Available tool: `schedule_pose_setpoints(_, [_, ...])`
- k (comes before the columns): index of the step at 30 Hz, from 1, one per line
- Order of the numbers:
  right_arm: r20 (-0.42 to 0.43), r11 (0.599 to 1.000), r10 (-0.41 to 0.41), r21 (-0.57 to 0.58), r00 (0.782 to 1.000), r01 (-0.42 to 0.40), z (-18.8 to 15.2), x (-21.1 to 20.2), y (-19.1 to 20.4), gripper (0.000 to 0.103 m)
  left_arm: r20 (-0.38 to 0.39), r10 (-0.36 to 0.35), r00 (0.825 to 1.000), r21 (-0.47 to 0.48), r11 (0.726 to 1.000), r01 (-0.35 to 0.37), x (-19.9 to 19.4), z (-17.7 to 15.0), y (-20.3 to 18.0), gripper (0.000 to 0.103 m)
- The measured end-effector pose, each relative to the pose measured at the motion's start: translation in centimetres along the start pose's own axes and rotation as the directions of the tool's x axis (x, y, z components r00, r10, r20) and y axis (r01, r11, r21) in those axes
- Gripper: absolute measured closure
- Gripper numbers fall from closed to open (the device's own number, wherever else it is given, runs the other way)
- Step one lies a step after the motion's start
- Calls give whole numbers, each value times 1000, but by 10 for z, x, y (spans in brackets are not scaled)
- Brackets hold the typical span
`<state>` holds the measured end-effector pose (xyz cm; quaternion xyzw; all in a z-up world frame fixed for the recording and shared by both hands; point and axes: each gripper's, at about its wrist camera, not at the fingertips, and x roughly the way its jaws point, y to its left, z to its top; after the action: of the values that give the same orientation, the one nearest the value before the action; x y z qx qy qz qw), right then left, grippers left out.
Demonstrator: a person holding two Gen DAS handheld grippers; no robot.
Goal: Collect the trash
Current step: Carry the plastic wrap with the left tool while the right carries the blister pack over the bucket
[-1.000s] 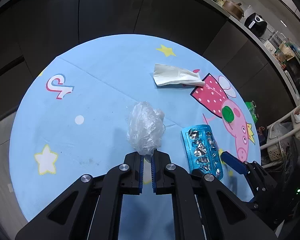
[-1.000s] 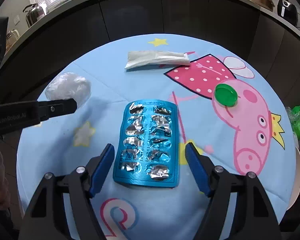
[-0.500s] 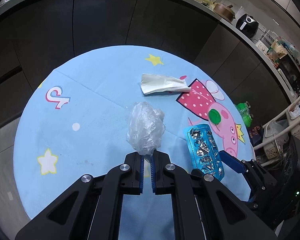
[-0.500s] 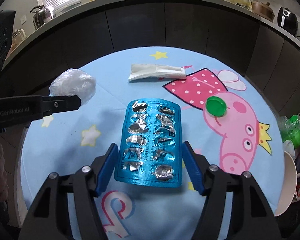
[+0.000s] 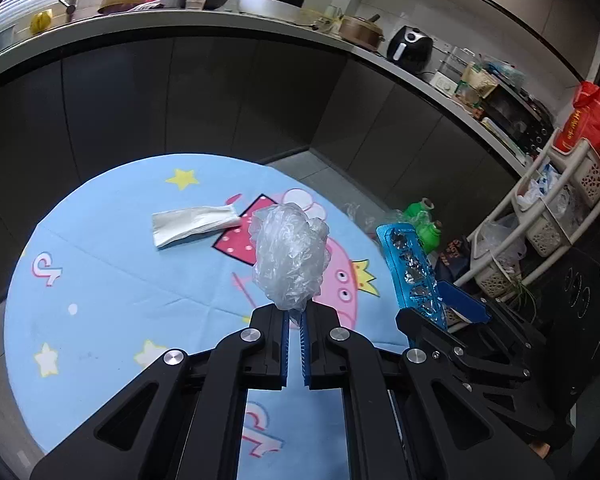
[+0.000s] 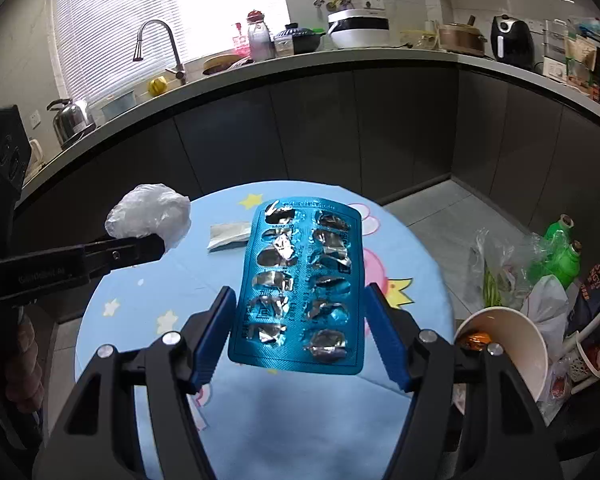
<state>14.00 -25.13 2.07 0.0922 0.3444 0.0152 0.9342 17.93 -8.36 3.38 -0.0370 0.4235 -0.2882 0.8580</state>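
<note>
My left gripper (image 5: 294, 320) is shut on a crumpled clear plastic wrap (image 5: 290, 256) and holds it above the round blue cartoon tablecloth (image 5: 120, 280). The wrap also shows in the right wrist view (image 6: 150, 216). My right gripper (image 6: 300, 312) grips a blue empty blister pack (image 6: 300, 284) by its side edges, lifted above the table; it shows in the left wrist view (image 5: 410, 268) too. A folded white paper wrapper (image 5: 194, 224) lies on the far side of the table.
A white paper cup (image 6: 508, 344) with an orange wrapper inside stands right of the table. Green bottles (image 6: 560, 256) and plastic bags sit on the floor at the right. A white basket rack (image 5: 556, 216) stands further right. Dark kitchen cabinets (image 6: 340, 128) curve behind.
Both grippers have risen and tilted up from the table, carrying the plastic wrap and the blister pack. The right gripper has closed in on the pack's edges.
</note>
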Motion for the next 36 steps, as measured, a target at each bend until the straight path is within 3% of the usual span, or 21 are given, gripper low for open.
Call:
schedule_pose_setpoints(8, [53,992,-90,91,995,85,-6,-38,-63,37,-32,-105,994,89,990,107,23,7,-69,99])
schedule_pose_setpoints(18, [32,962,-200,194,979,190,-34,-64,-143,37,-126,-191,973,183,960,212,80,11,-151,99])
schedule_pose_setpoints(26, [-18,926,-262,277,965,256,-62,-65,-206,37,-219,-216,952,213,941,263,129,5,-193,99])
schedule_pose_setpoints(36, [-80,909,-255,319,964,267,-86,-39,-242,37,-337,-188,923,246,928,279,193,-2,-228,99])
